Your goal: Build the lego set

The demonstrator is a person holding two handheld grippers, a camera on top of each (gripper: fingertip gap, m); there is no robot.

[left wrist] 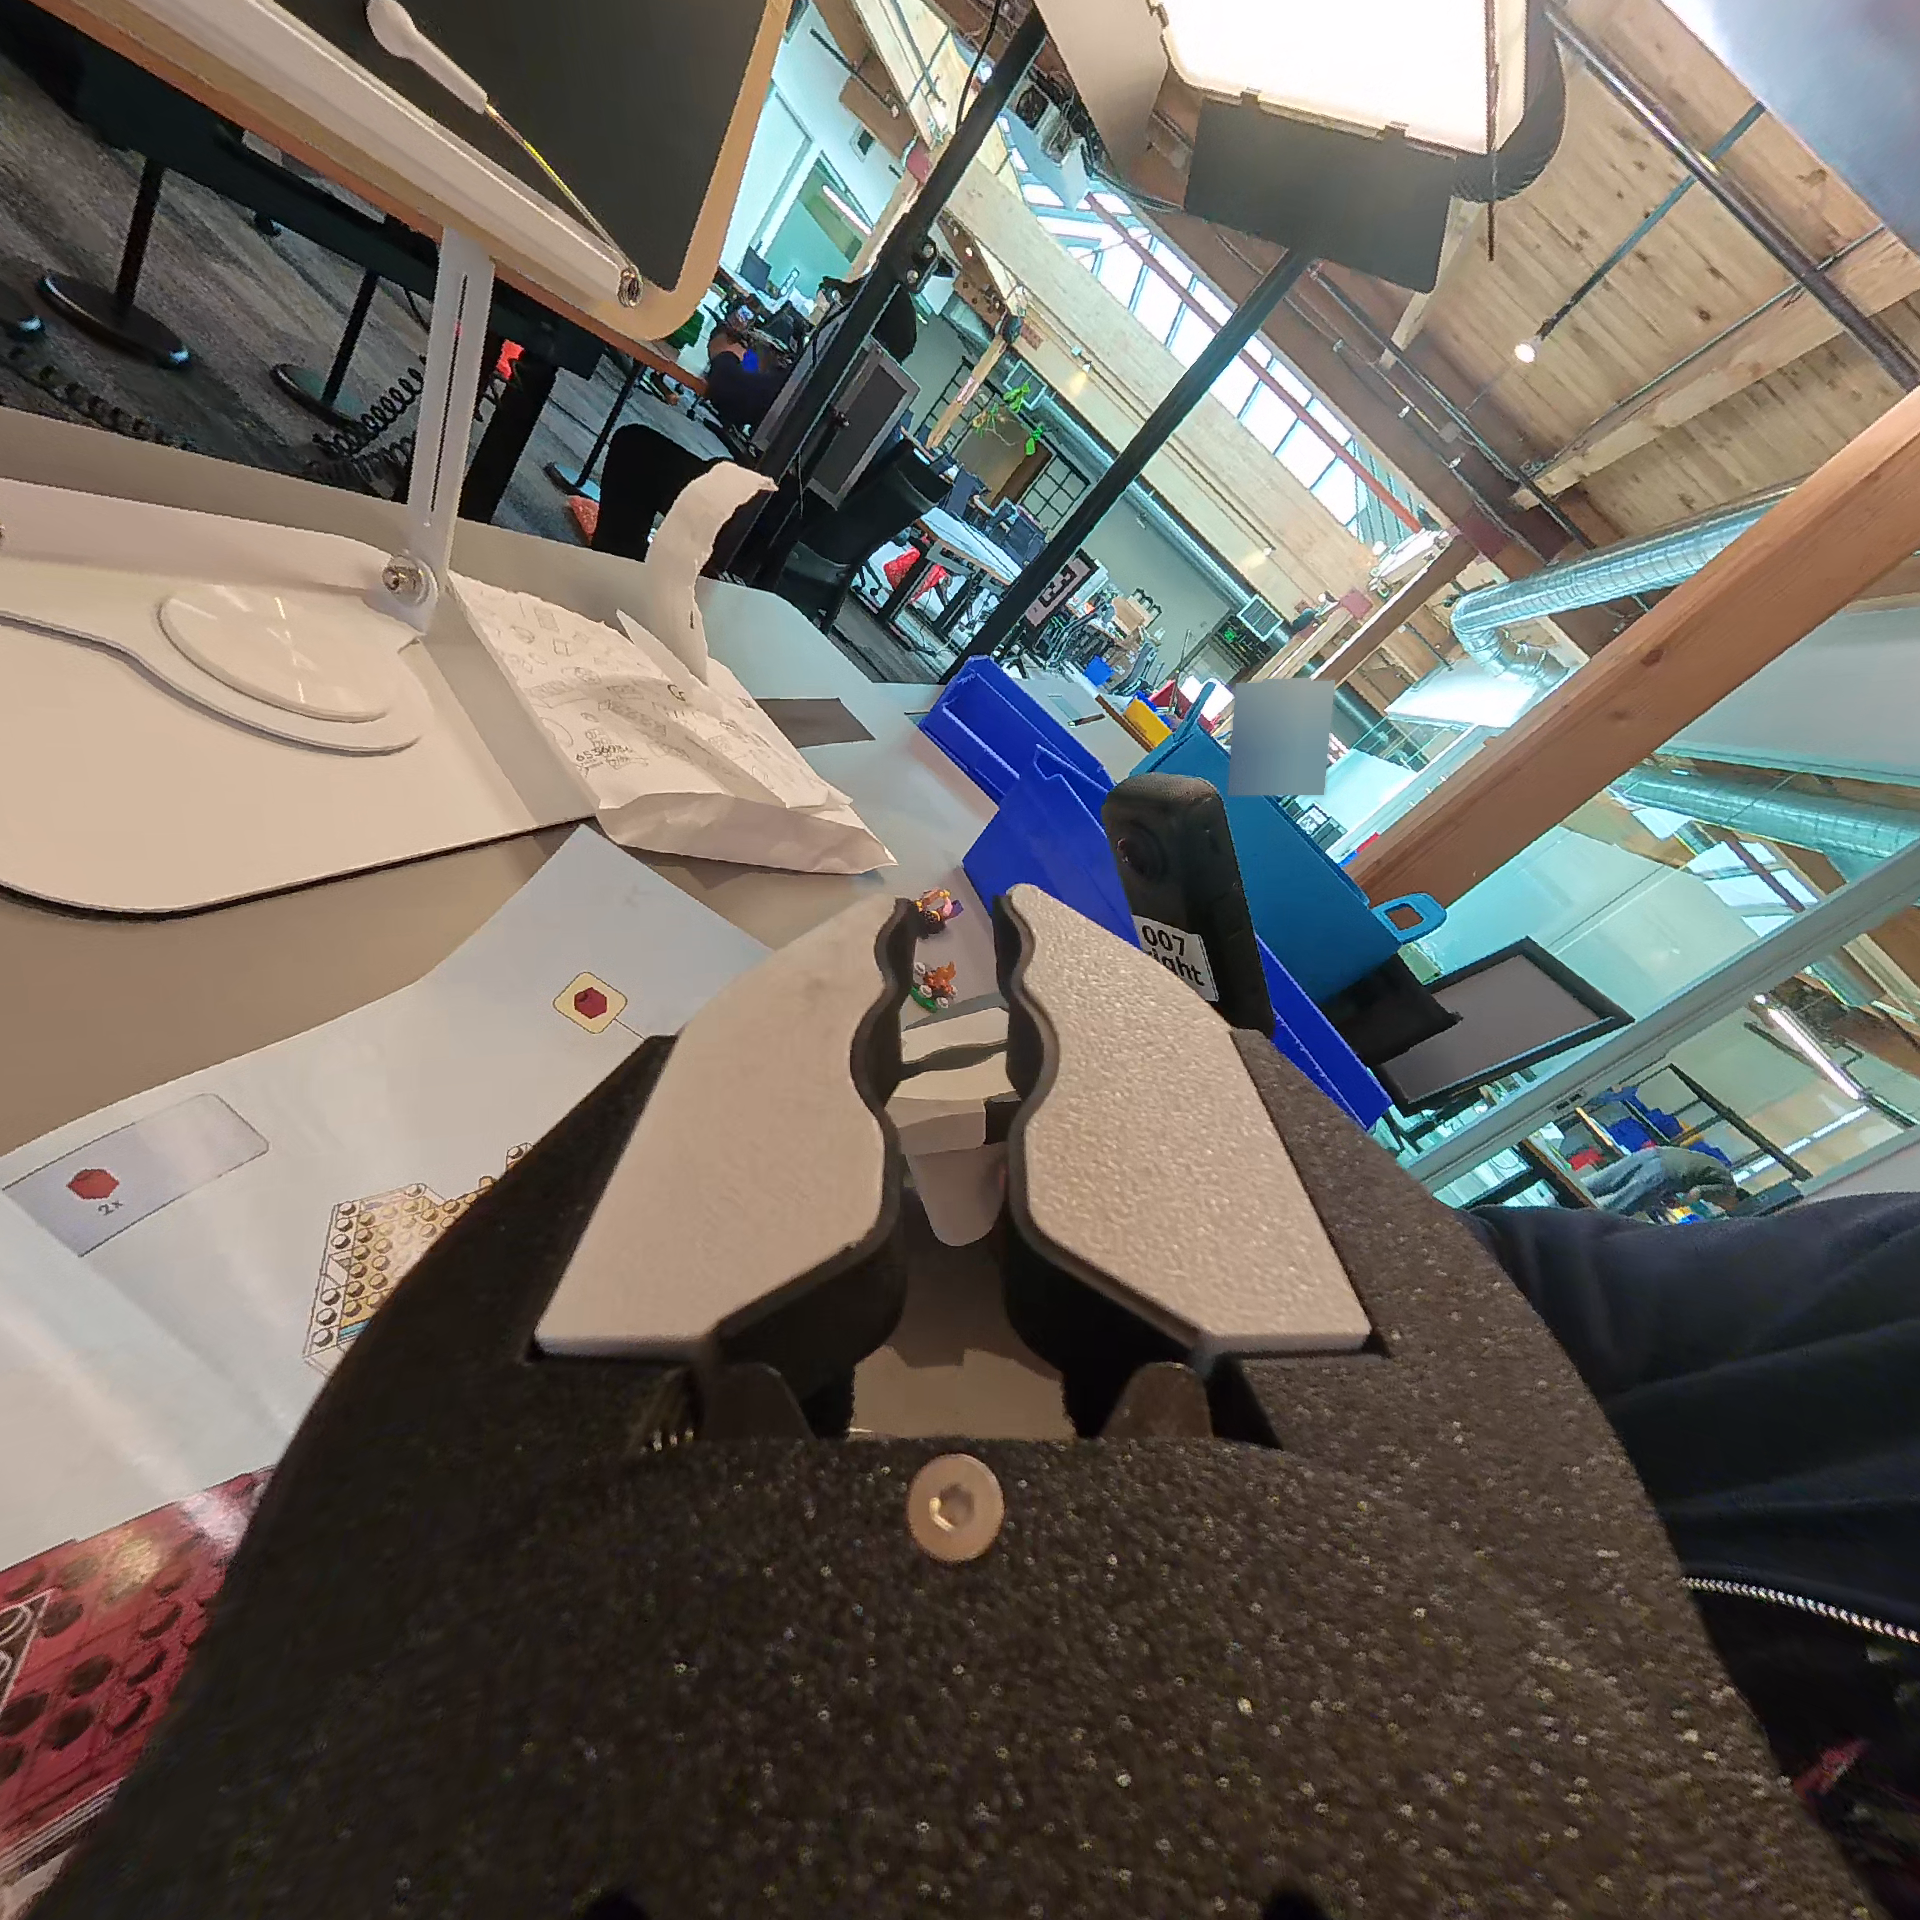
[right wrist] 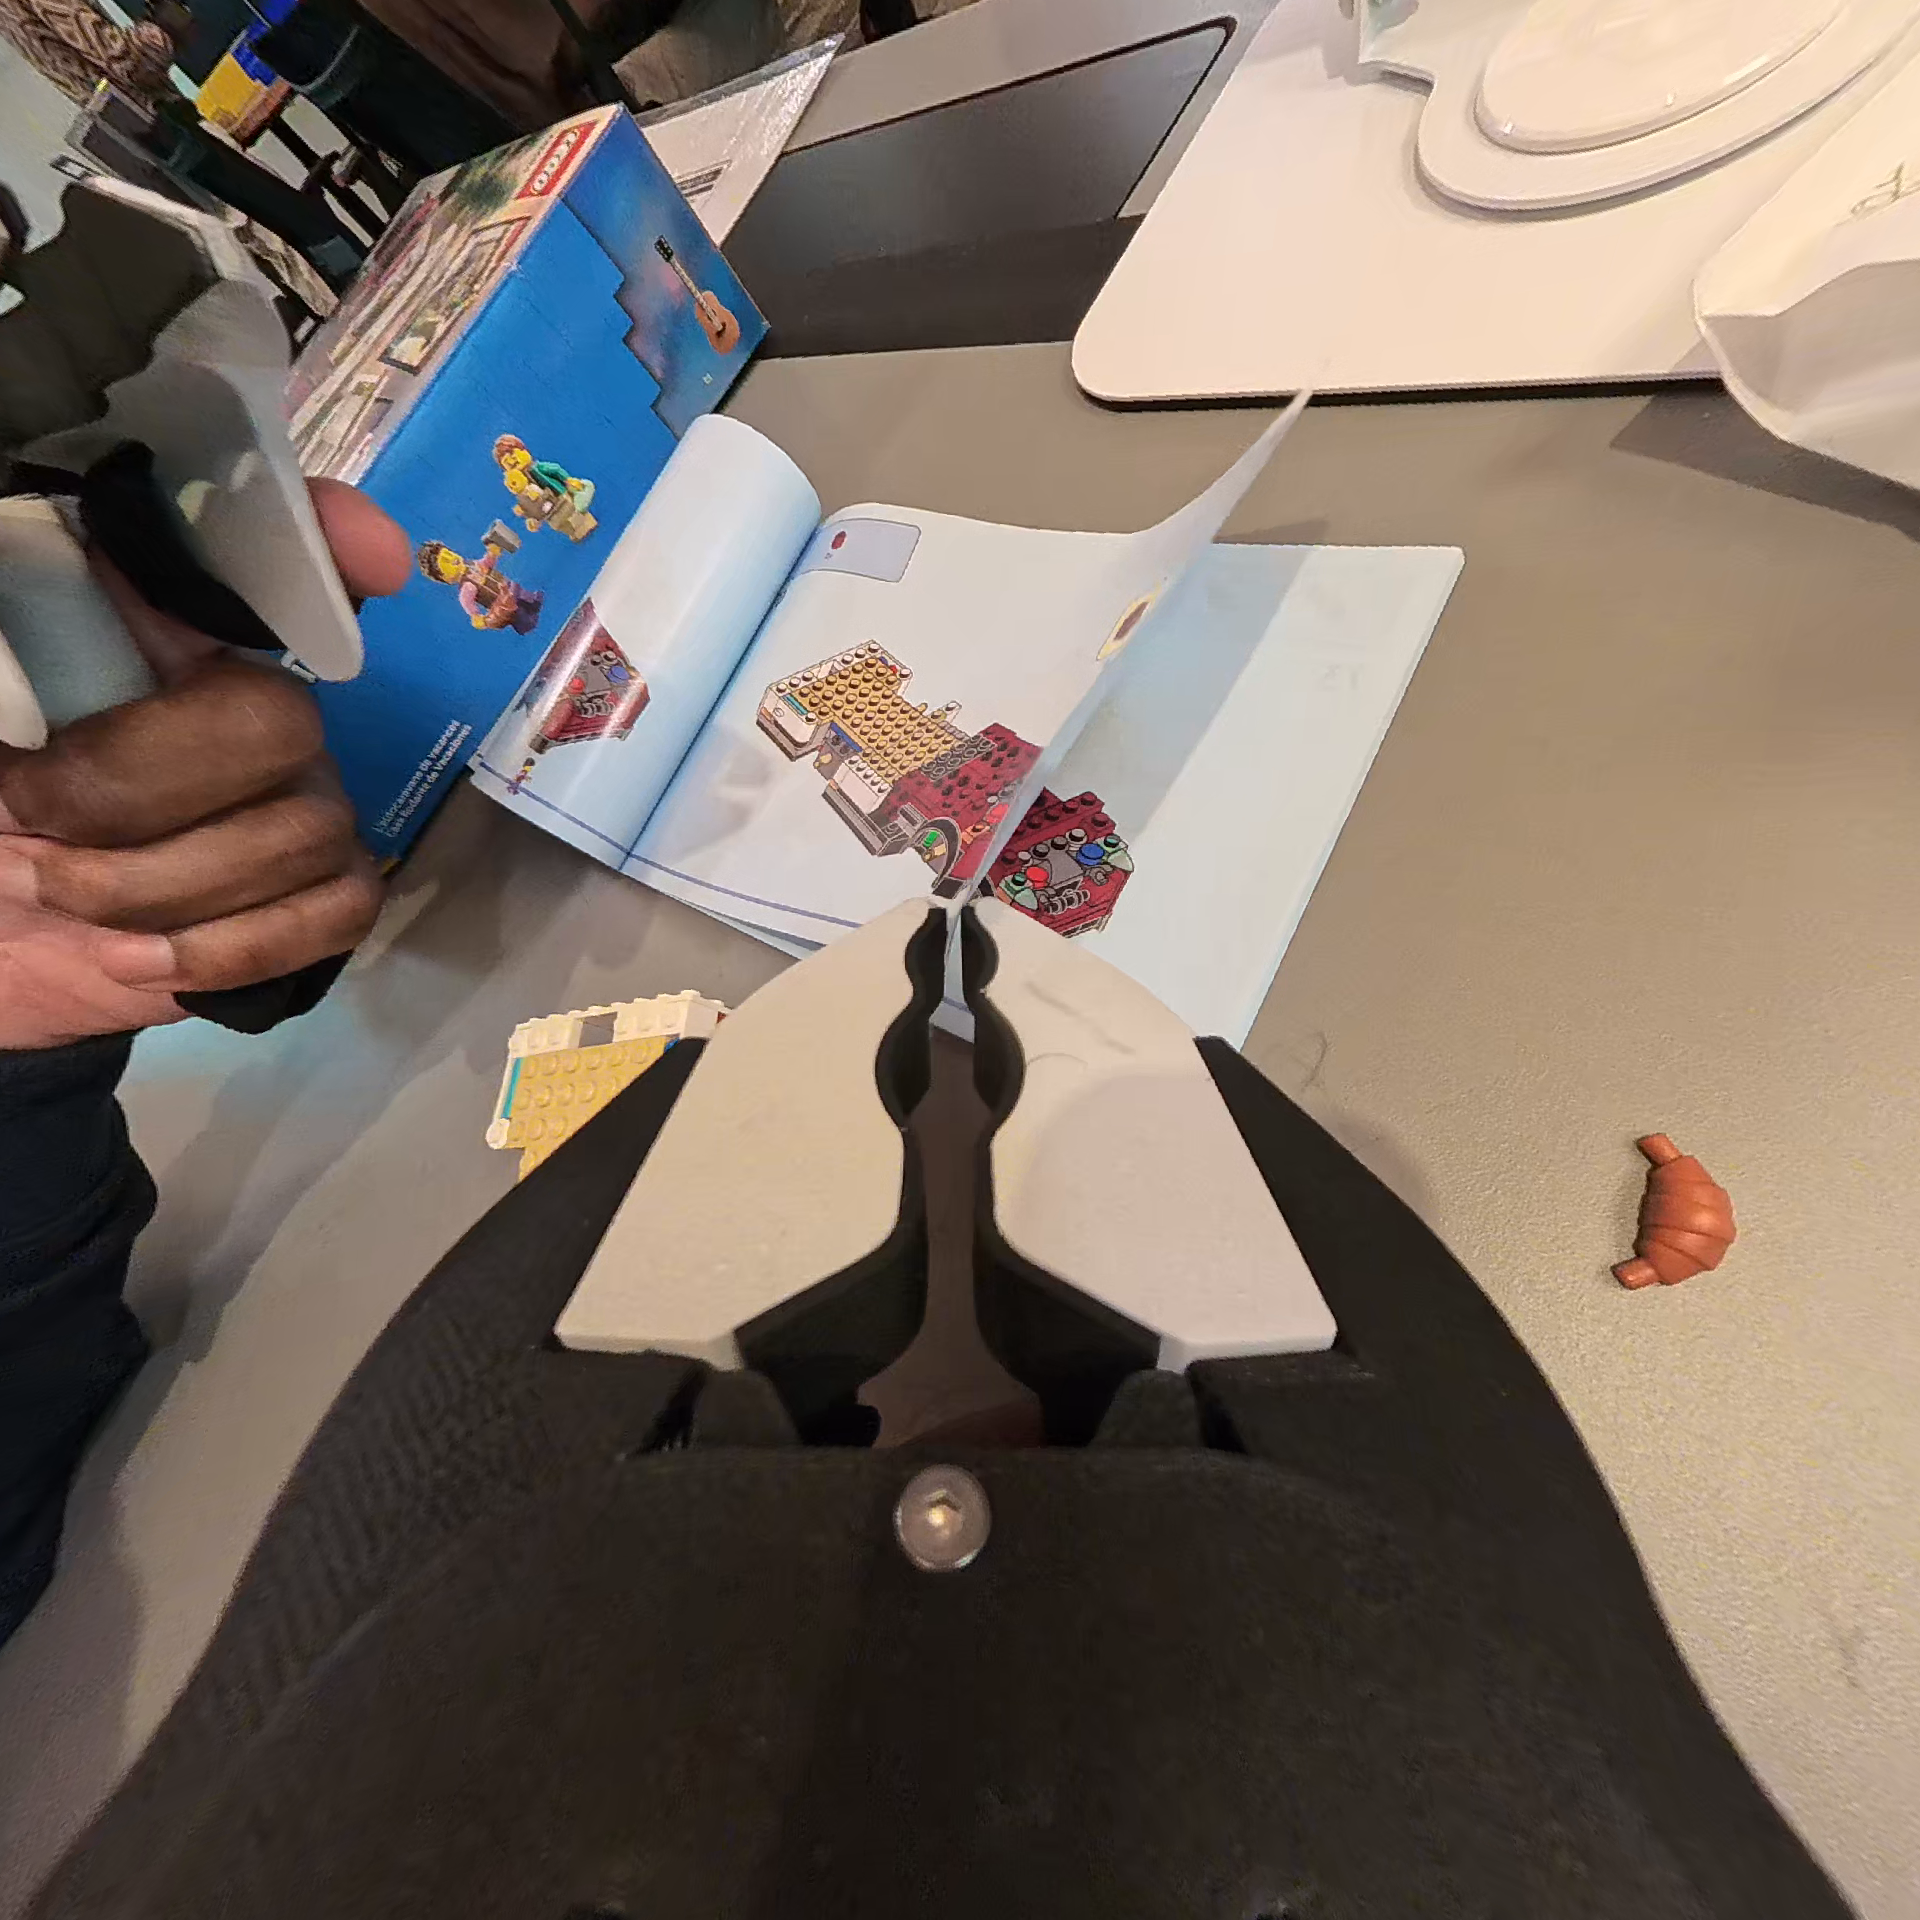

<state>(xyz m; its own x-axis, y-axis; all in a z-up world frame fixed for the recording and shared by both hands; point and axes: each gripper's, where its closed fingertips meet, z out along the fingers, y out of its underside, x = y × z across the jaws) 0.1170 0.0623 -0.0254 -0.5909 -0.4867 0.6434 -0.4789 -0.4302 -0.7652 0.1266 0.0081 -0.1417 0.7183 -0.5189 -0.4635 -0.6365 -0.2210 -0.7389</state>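
My right gripper is shut on the lower edge of one page of an open building-instruction booklet. The page stands lifted off the spread, on edge. A partly built yellow and white brick model lies just left of the right fingers. My left gripper hovers over the booklet with its pads apart. The table and two tiny colourful toy pieces show through the gap. Nothing is plainly pressed between the pads. The left gripper also shows in the right wrist view, held by a hand.
A blue toy box stands behind the booklet. A small brown croissant piece lies on the grey table at right. A white stand base and a white paper bag lie beyond. Blue bins stand at the table's far side.
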